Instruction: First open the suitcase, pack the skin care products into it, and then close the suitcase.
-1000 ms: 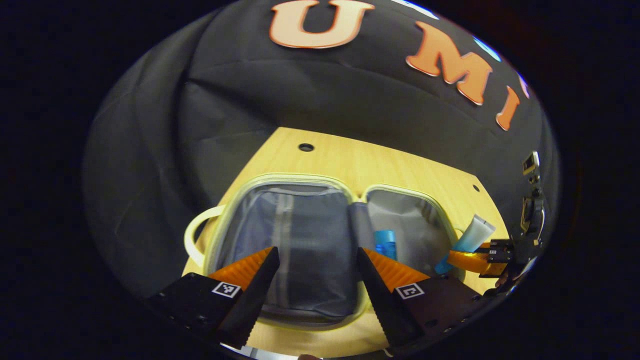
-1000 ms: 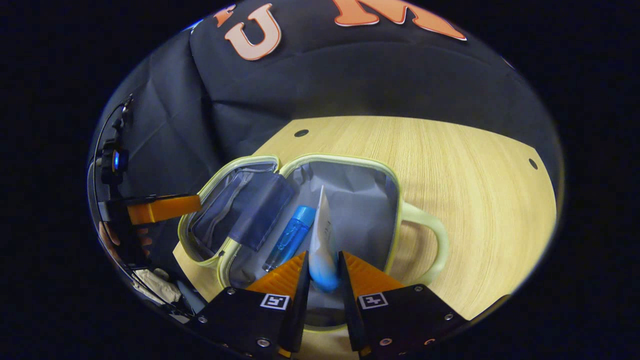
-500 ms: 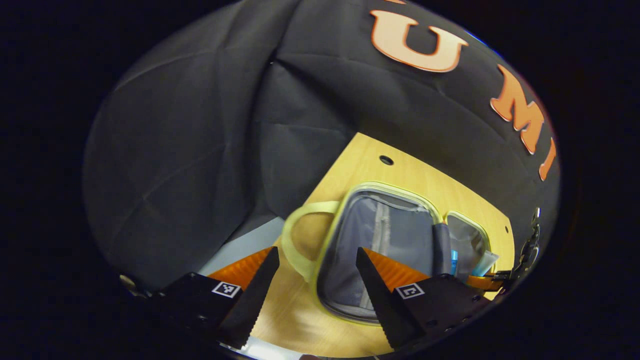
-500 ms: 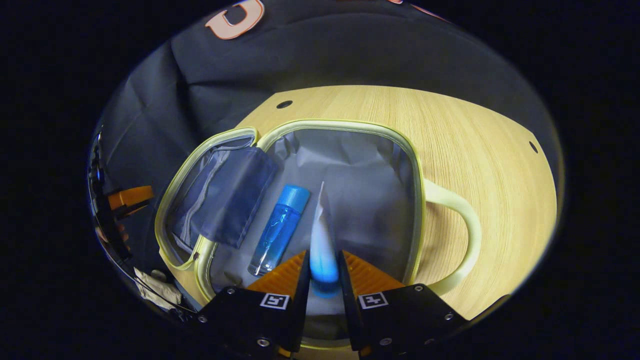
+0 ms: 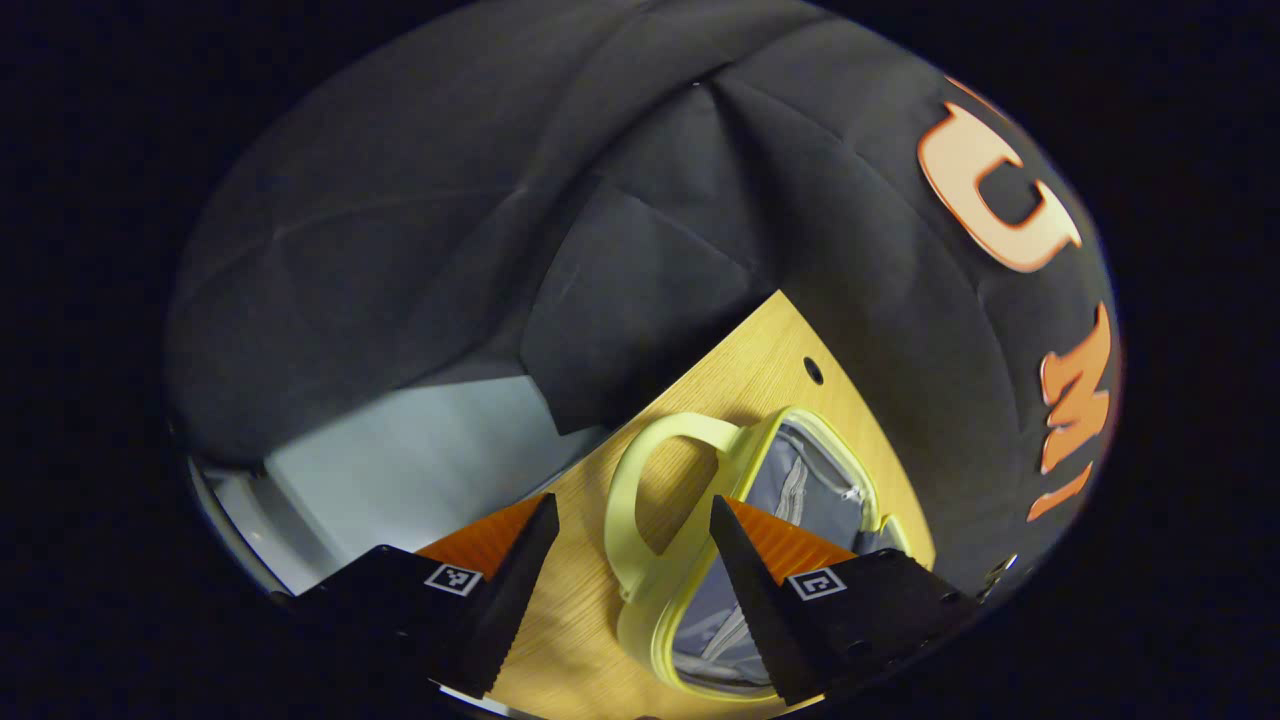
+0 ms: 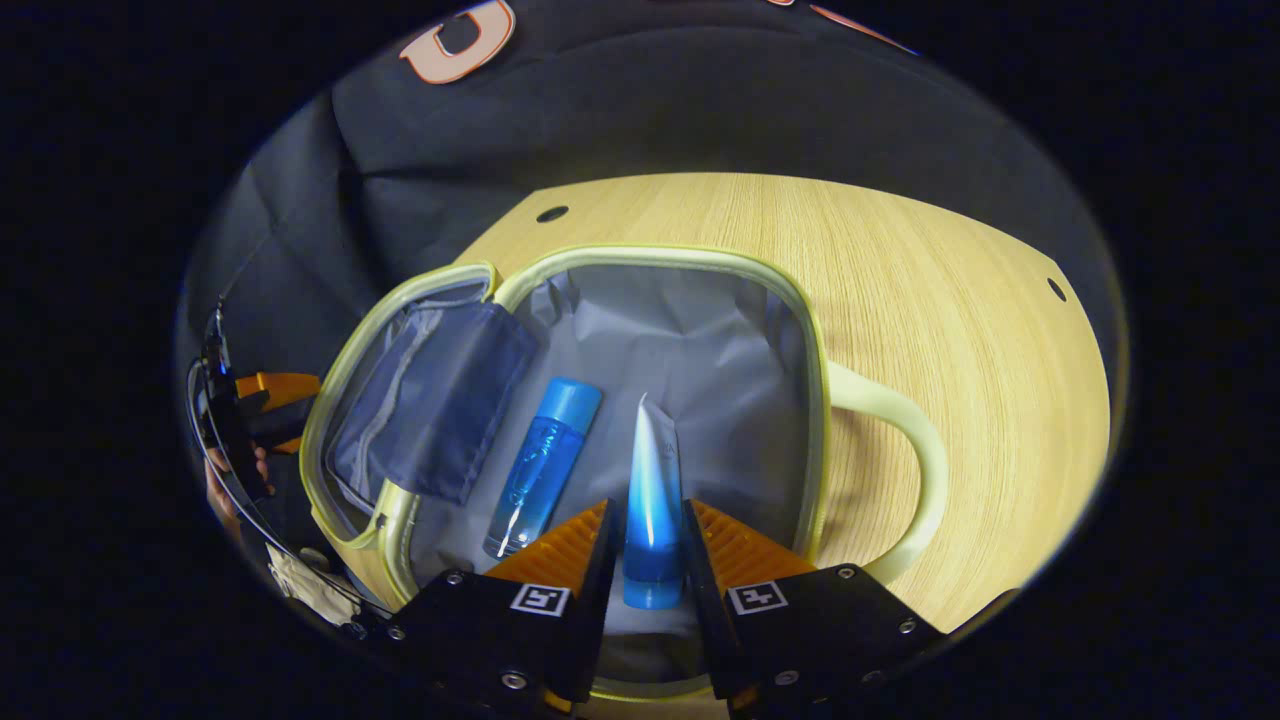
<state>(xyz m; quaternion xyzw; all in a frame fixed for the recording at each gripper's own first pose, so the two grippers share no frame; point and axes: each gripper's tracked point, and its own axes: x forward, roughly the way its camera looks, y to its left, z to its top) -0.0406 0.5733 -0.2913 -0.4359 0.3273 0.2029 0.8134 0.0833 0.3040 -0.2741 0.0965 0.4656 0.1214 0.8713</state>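
The small suitcase [image 6: 660, 258] lies open on the wooden table, with a pale yellow-green rim and grey lining. A clear blue bottle [image 6: 540, 470] lies inside its right half. Beside the bottle is a white-to-blue tube [image 6: 652, 450], pointing away from me, and my right gripper [image 6: 648, 510] is shut on its blue cap end, low over the lining. My left gripper [image 5: 632, 505] is open with nothing held, and the suitcase's left handle [image 5: 680, 428] lies between its fingers. Further off, that left gripper [image 6: 268, 392] and the hand [image 6: 222, 482] holding it sit beyond the lid half.
The lid half has a dark blue zipped pocket [image 6: 430, 400]. A second handle [image 6: 915, 450] sticks out to the right over bare table [image 6: 930, 300]. The table has small holes [image 5: 813, 371]. Past its left edge is pale floor [image 5: 400, 470].
The left gripper has swung left, from over the lid half to the suitcase's left handle. The right gripper has lowered the tube into the right half, beside the bottle.
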